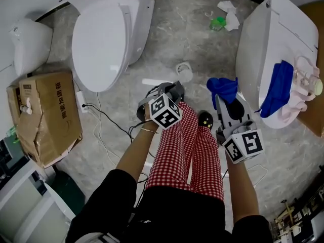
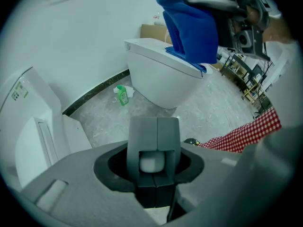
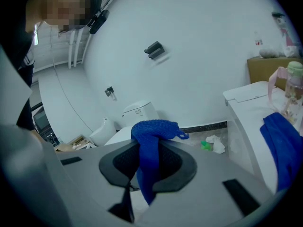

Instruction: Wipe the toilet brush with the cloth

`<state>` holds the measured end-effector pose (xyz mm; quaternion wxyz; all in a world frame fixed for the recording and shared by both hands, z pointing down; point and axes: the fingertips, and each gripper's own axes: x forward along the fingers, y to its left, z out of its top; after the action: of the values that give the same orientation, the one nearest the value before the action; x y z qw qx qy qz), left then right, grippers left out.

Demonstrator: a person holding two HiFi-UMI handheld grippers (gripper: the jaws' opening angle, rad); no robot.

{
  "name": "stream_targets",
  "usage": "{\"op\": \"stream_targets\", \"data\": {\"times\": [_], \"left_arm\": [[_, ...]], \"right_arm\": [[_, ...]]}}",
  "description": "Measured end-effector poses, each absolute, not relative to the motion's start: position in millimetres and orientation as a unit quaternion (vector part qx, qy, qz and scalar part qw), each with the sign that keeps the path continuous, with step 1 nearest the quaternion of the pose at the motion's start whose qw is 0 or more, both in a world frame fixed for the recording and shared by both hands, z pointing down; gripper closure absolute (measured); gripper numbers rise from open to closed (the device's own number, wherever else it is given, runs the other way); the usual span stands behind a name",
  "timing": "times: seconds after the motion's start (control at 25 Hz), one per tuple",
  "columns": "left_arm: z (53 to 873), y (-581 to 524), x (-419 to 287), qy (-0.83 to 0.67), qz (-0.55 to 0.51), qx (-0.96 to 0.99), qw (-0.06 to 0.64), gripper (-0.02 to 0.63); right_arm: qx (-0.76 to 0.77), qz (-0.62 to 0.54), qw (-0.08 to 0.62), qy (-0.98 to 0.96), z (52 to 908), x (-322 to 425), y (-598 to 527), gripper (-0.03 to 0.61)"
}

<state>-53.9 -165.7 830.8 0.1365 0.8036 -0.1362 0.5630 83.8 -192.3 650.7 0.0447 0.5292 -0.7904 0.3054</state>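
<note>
My left gripper (image 1: pixel 175 91) is shut on the white toilet brush; its straight handle (image 1: pixel 153 82) sticks out to the left just above the floor. In the left gripper view the white handle (image 2: pixel 152 163) sits pinched between the closed grey fingers (image 2: pixel 144 131). A white round piece (image 1: pixel 185 71), brush head or holder, lies just beyond the jaws. My right gripper (image 1: pixel 223 92) is shut on a blue cloth (image 1: pixel 221 86) that hangs over its jaws (image 3: pixel 150 155). The cloth (image 2: pixel 189 27) hangs a little right of and above the left gripper, apart from the brush.
A white toilet (image 1: pixel 101 34) stands at the left and another (image 1: pixel 258 49) at the right, with a second blue cloth (image 1: pixel 277 87), pink fabric and a bottle (image 1: pixel 310 82) on it. A cardboard box (image 1: pixel 45 115), floor cables (image 1: pixel 101 116), a green bottle (image 1: pixel 217 23) and tissue (image 1: pixel 230 14) are around.
</note>
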Motion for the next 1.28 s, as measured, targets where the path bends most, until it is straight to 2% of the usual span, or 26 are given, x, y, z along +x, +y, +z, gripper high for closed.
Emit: {"op": "stream_targets", "data": {"times": [1.28], "left_arm": [[725.3,-173.1,-26.8,-0.209,0.475,0.84,0.161,0.44]], "right_arm": [[0.534,0.29,0.031,-0.794,601.6,91.9,-190.2,0.502]]}}
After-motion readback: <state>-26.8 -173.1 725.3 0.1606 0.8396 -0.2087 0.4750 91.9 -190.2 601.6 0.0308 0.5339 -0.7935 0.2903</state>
